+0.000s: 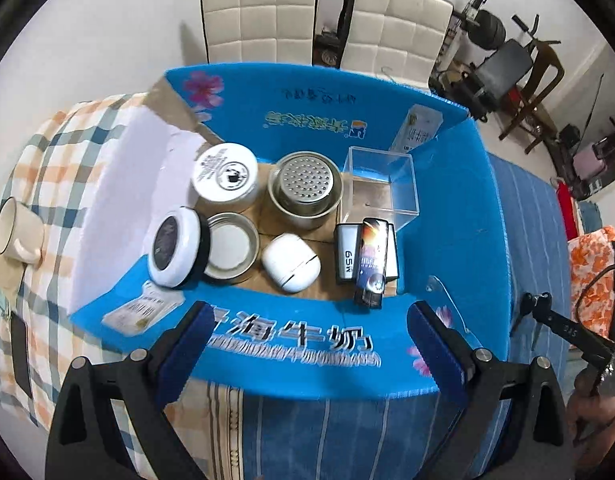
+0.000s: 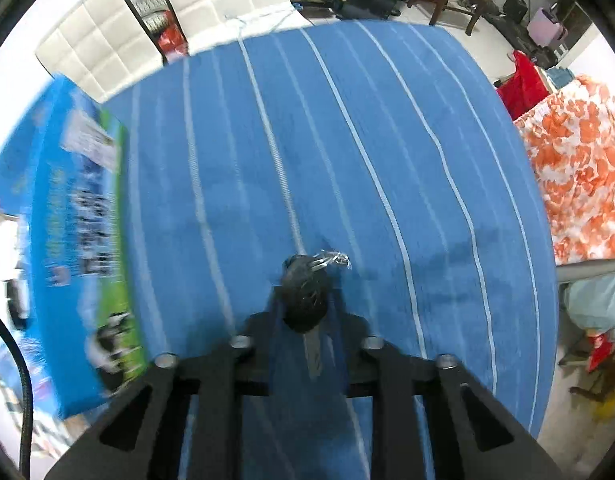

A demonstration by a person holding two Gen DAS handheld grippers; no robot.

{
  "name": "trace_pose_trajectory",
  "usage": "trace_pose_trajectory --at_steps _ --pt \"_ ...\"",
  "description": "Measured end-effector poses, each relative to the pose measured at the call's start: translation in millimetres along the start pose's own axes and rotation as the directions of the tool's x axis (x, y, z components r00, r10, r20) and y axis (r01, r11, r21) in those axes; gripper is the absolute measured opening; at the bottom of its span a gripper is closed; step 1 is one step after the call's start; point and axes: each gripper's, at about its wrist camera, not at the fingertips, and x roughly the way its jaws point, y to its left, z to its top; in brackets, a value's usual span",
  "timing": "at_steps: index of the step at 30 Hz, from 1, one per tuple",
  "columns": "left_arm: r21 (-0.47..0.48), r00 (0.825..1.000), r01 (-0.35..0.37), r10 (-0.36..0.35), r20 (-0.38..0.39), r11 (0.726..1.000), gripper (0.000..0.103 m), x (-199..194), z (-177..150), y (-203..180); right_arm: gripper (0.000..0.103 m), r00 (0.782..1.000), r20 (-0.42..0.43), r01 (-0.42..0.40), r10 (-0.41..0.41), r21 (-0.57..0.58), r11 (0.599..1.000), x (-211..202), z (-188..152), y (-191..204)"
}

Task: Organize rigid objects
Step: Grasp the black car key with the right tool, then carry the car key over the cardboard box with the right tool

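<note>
Right gripper (image 2: pixel 303 316) pinching a black-headed key (image 2: pixel 305 300), fingers pressed onto the plastic head, metal blade pointing back toward the wrist, a small ring with a scrap of clear wrap at the far end. Held above the blue striped cloth on the counter (image 2: pixel 387 160), beside the blue carton (image 2: pixel 79 220) and not yet over it. Left gripper (image 1: pixel 307 332) spread wide and holding nothing, hovering at the near wall of that blue carton (image 1: pixel 447 184). Already inside: a white tin (image 1: pixel 225 176), a perforated metal strainer cup (image 1: pixel 305 184), a clear plastic box (image 1: pixel 381 184), a white earbud case (image 1: pixel 291 266), a charger marked 65W (image 1: pixel 347 254).

Likely light and stiff, this key, with a smooth head apt to pivot or slip between the pads; best gripped flat across the broad head, not on the thin blade or loose ring. Free floor near the earbud case looks a fair landing place.
</note>
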Motion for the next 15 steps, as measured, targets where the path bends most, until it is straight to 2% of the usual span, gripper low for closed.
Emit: trace_pose_trajectory --at_steps 5,7,10,11,15 --pt "0.053 0.998 -0.051 0.048 0.052 0.997 0.101 -23 -7 -5 0.007 0.995 0.059 -0.073 0.074 -0.023 0.997 -50 -18 10" --pt "0.057 0.998 -0.026 0.022 0.062 0.998 0.103 -31 -5 -3 0.007 0.989 0.064 -0.130 0.131 -0.022 0.991 -71 -24 17" --pt "0.049 0.996 0.006 -0.010 0.087 0.999 0.103 -45 -3 1 0.007 0.974 0.111 -0.193 0.200 -0.070 0.979 -113 -27 31" --pt "0.048 0.995 0.005 -0.010 0.097 0.999 0.103 -49 -2 4 0.007 0.969 0.115 -0.209 0.218 -0.084 0.974 -119 -23 29" --pt "0.034 0.991 -0.025 0.020 0.136 0.999 0.103 -58 6 23 0.007 0.944 0.110 -0.289 0.310 -0.174 0.941 -151 -27 75"
